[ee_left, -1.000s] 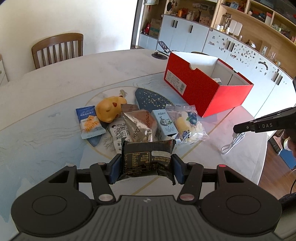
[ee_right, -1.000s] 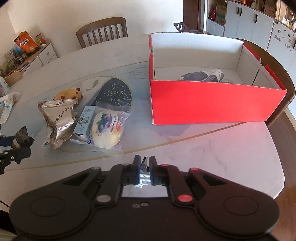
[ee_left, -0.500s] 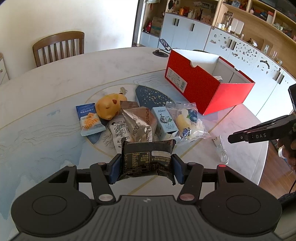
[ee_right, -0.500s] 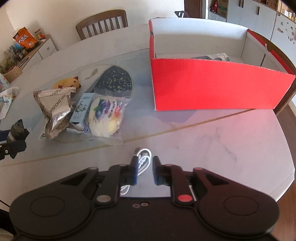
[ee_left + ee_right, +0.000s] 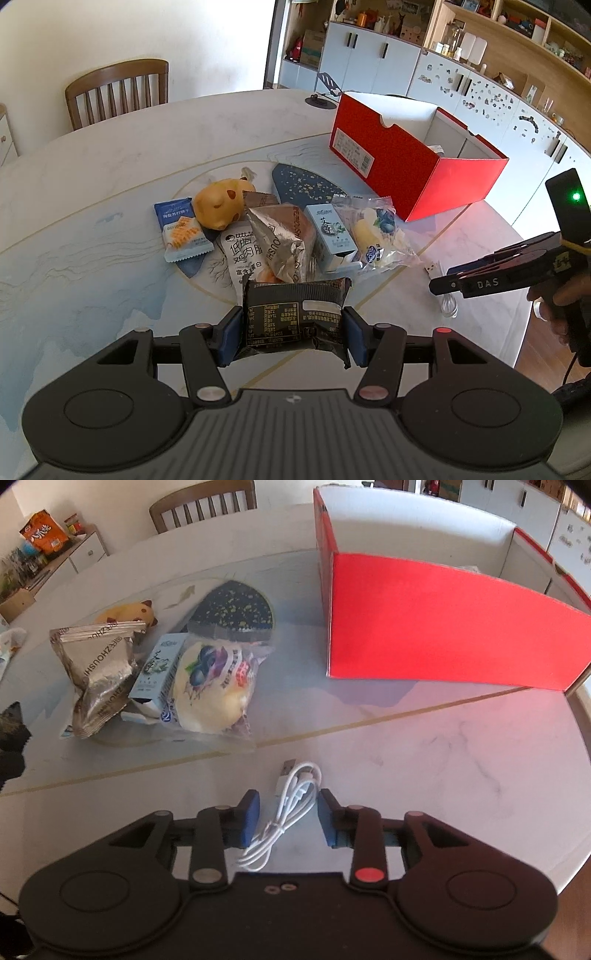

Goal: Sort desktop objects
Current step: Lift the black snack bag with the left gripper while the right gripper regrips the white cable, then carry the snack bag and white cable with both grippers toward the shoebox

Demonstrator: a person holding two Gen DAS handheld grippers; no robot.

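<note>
On the left, the left tool (image 5: pixel 293 332) stays where it was, clenched on the dark snack packet (image 5: pixel 293 314) that it holds just above the table (image 5: pixel 92 155), its blue pads pressed against the packet's two short ends. Beyond it lies the unsorted pile: a blue cracker pack (image 5: pixel 181 229), a yellow animal toy (image 5: pixel 218 203), a white pouch with black print (image 5: pixel 243 258), a silver foil bag (image 5: pixel 98 672), a small pale-blue carton (image 5: pixel 157 672) and a clear bag with a blueberry bun (image 5: pixel 214 686), all crowded together and partly overlapping. Moving right, the change is at the right tool (image 5: pixel 284 819): a second ago it was pinched nearly shut higher over the table, and it has since come down while its jaws are opening, so that the coiled white USB cable (image 5: pixel 295 794) now lies on the table between the two blue pads, neither of which presses on it. In the left wrist view the same tool is seen from the side, held by a hand (image 5: pixel 565 295), its tip just over the cable. That puts the cable as the next item to be picked, and a closing of the jaws around the bundled loops looks like the step ahead. Farthest right stands the open red box (image 5: pixel 443 627), near the cable and well clear of the pile; something already lies inside it, and it seems to be where the sorted things go.
</note>
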